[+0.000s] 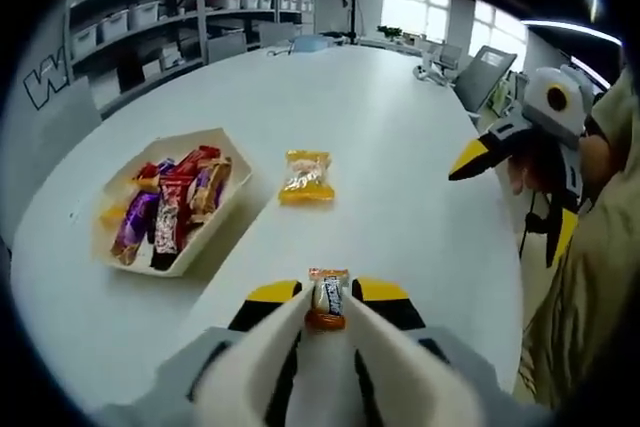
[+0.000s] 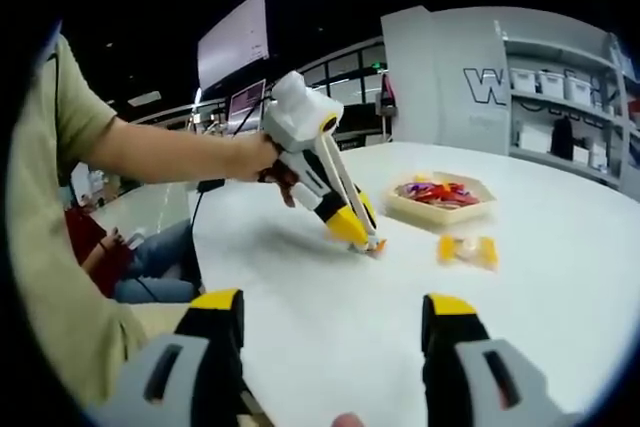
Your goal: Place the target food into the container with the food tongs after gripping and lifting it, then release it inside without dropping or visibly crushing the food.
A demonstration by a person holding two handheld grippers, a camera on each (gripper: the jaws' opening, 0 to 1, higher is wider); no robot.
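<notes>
My left gripper (image 1: 328, 291) is shut on a small snack packet (image 1: 327, 305) with orange ends, low over the white table. In the right gripper view a hand holds that gripper (image 2: 371, 243) tilted down, its tips with the packet (image 2: 377, 247) at the table surface. A cream hexagonal tray (image 1: 228, 209) (image 2: 440, 215) with several wrapped snacks lies ahead to the left. A yellow packet (image 1: 306, 177) (image 2: 468, 249) lies on the table beside the tray. My right gripper (image 2: 335, 319) is open with nothing between its jaws, and it hangs off the table's right edge (image 1: 515, 197).
The big white oval table (image 1: 380, 117) stretches away ahead. Grey shelving with white bins (image 1: 150, 17) stands behind the tray. Office chairs (image 1: 485, 72) stand at the far right edge. The person's sleeve (image 1: 590, 277) is on the right, and a seated person's legs (image 2: 150, 262) show beyond the table.
</notes>
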